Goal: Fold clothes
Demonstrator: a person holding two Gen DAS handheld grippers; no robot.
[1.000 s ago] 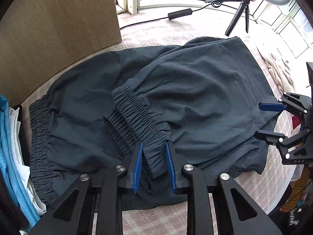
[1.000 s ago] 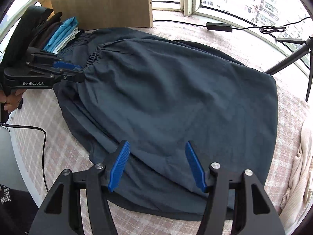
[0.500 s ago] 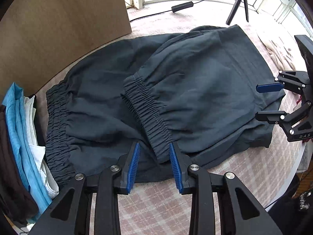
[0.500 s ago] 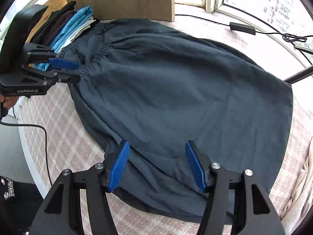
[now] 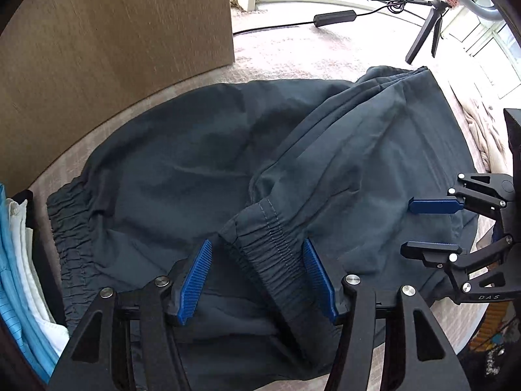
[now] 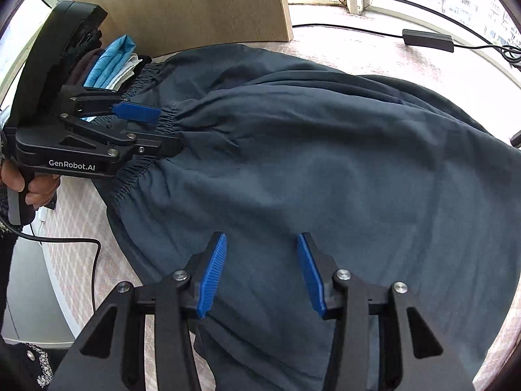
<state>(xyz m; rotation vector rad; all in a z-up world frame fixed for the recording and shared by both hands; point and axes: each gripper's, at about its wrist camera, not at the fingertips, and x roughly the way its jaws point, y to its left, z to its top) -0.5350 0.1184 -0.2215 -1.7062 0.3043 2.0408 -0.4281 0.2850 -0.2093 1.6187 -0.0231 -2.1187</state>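
A dark grey garment (image 5: 195,163) with an elastic waistband lies folded over itself on the checked tablecloth. My left gripper (image 5: 257,244) straddles the folded waistband end (image 5: 276,257); its jaws are opening and the blue pads stand clear of the cloth on both sides. The right wrist view shows that left gripper (image 6: 169,130) at the gathered waistband, held by a hand (image 6: 32,189). My right gripper (image 6: 262,238) hovers over the garment (image 6: 325,163) near its front edge. Its jaws are closing with only flat cloth beneath them. In the left wrist view the right gripper (image 5: 408,226) is at the far right.
A stack of folded blue, white and dark clothes (image 5: 16,277) sits left of the garment, below a wooden board (image 5: 114,32). A power adapter (image 5: 335,19) with cable and a tripod (image 5: 429,29) stand by the window. A beige garment (image 5: 482,130) lies at the right edge.
My left gripper's jaws have spread and let go of the waistband fold, which now lies loose between them. The right gripper's jaws have narrowed, and both grippers have dropped closer to the cloth.
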